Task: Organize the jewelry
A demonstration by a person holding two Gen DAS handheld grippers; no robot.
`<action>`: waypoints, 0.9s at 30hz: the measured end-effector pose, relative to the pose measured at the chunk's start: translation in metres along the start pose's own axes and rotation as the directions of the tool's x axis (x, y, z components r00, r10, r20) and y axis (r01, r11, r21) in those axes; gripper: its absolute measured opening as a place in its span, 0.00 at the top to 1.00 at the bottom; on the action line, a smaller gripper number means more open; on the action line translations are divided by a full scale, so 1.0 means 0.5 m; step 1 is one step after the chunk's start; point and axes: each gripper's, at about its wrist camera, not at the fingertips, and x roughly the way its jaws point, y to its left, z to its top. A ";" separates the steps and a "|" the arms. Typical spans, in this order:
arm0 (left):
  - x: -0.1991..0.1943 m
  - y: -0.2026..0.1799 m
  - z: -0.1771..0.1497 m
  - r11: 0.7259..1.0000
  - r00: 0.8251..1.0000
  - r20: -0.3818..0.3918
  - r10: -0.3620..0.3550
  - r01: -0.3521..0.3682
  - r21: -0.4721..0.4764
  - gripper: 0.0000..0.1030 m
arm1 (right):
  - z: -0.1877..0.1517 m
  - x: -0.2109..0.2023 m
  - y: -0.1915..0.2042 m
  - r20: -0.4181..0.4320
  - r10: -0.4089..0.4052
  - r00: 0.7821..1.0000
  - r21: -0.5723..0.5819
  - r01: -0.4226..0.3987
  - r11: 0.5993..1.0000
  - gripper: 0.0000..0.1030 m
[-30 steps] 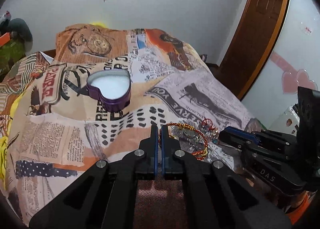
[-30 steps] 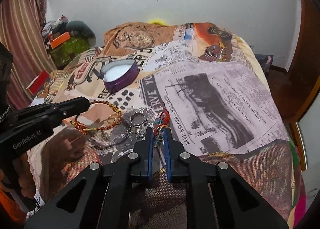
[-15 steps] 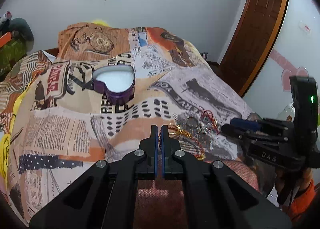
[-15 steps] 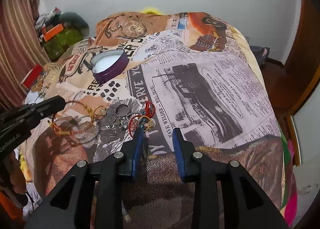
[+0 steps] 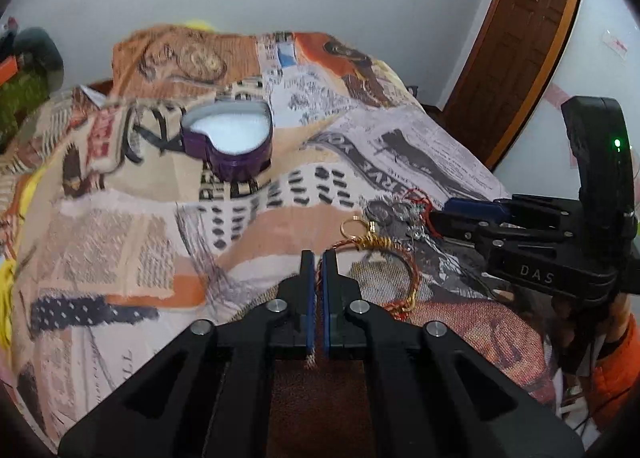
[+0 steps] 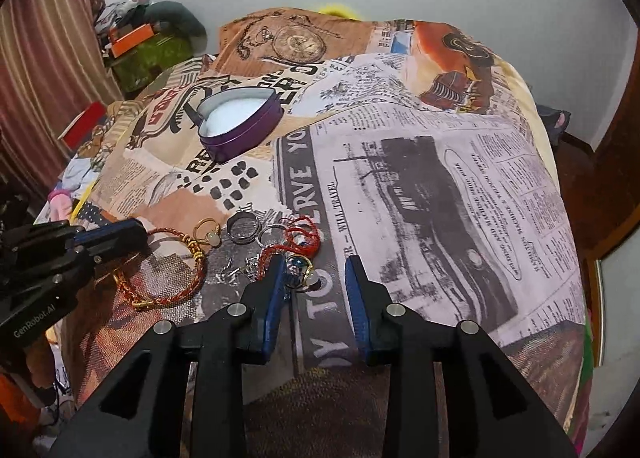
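Observation:
A purple heart-shaped tin [image 5: 240, 166] [image 6: 244, 138] with a white inside sits open on the bedspread. Nearer lies a heap of jewelry: a gold ring [image 6: 208, 230], a dark ring [image 6: 243, 229], a red string bracelet [image 6: 304, 234] and a beaded ring [image 6: 304, 270]. My left gripper [image 5: 319, 256] [image 6: 134, 228] is shut on the cord of a red-gold braided bracelet [image 5: 412, 278] [image 6: 176, 294], whose loop rests on the cloth. My right gripper [image 6: 314, 260] [image 5: 444, 212] stands open over the heap's right edge. Its left finger is beside the beaded ring, and nothing is gripped.
The newspaper-print bedspread [image 6: 440, 178] covers the whole bed. Boxes and clutter [image 6: 140, 38] stand past its far left corner. A wooden door [image 5: 516, 38] is on the right, and an orange sleeve [image 5: 612, 374] shows behind the right gripper.
The right gripper's jaws have parted and let go of the red and blue piece, which now lies by its left finger. The left gripper has dipped slightly, still holding the braided bracelet.

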 end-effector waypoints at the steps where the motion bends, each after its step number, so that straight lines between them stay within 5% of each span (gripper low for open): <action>1: 0.000 0.005 -0.001 1.000 1.000 -0.005 -0.013 0.012 -0.015 0.99 | -0.002 0.001 0.003 0.004 -0.001 1.000 -0.003 0.001 1.000 0.76; 5: -0.005 0.014 0.002 1.000 1.000 -0.003 -0.005 0.005 -0.029 0.96 | -0.005 0.000 0.010 0.017 0.011 1.000 -0.010 -0.011 1.000 0.90; 11: -0.009 0.017 0.000 0.999 1.000 -0.014 -0.020 0.020 -0.045 0.84 | -0.004 -0.009 0.012 0.033 0.000 0.999 -0.015 0.001 1.000 0.92; 18: 0.001 -0.002 -0.006 1.000 1.000 -0.014 0.008 -0.008 0.005 0.84 | -0.008 -0.036 0.005 0.061 -0.004 0.998 0.017 0.003 1.000 0.92; 22: 0.006 -0.016 -0.011 0.998 0.999 0.003 0.038 -0.038 0.040 0.97 | -0.004 -0.057 0.001 0.086 -0.017 0.996 0.022 0.015 1.000 0.92; 27: 0.005 -0.018 -0.006 0.998 0.999 0.011 0.044 -0.045 0.048 0.99 | 0.004 -0.079 0.001 0.115 -0.023 0.993 0.027 0.020 0.999 0.92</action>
